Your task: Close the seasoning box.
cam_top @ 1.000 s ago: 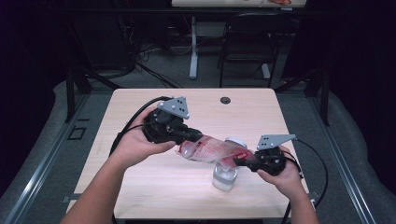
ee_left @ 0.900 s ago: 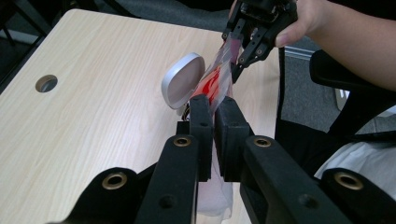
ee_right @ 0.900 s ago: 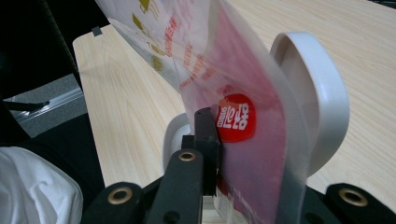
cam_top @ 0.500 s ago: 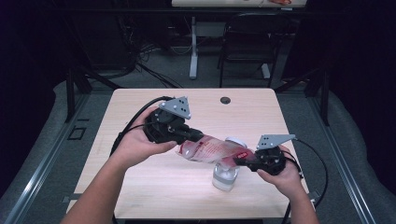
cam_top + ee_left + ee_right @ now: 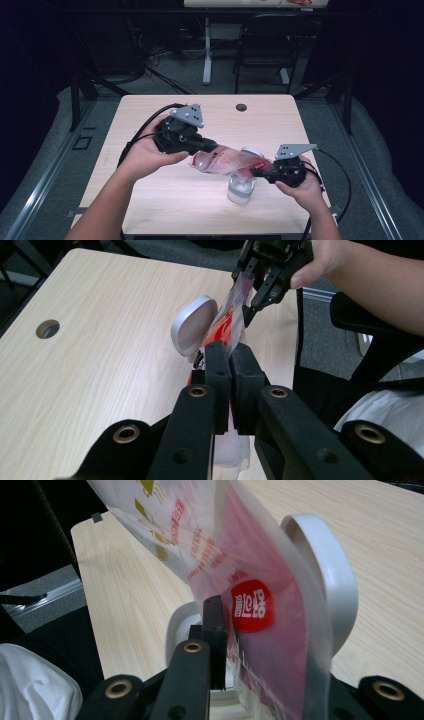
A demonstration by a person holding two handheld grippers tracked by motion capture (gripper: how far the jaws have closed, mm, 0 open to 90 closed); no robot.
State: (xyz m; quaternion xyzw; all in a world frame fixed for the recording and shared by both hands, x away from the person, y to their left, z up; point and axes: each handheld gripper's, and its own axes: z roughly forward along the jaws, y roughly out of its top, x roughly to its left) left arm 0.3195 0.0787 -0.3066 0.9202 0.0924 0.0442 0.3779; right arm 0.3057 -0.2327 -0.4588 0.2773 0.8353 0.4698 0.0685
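A clear plastic bag [image 5: 230,161] with red print hangs stretched between my two grippers above the table [image 5: 150,210]. My left gripper [image 5: 207,146] is shut on its upper end [image 5: 230,325], pads pinched together [image 5: 231,352]. My right gripper [image 5: 255,172] sits at the bag's lower end; its jaws have just been opening and stand slightly apart, with the bag [image 5: 260,555] between them [image 5: 235,605]. Under that end stands a small translucent jar [image 5: 241,190]. Its round white lid [image 5: 252,151] [image 5: 192,325] [image 5: 325,580] is tilted up beside the bag.
A cable hole [image 5: 241,107] lies near the table's far edge. Black cables [image 5: 145,125] trail from both grippers across the wood. Beyond the table stand a chair [image 5: 265,45] and a desk leg [image 5: 206,55]. The person's lap is close to the near edge.
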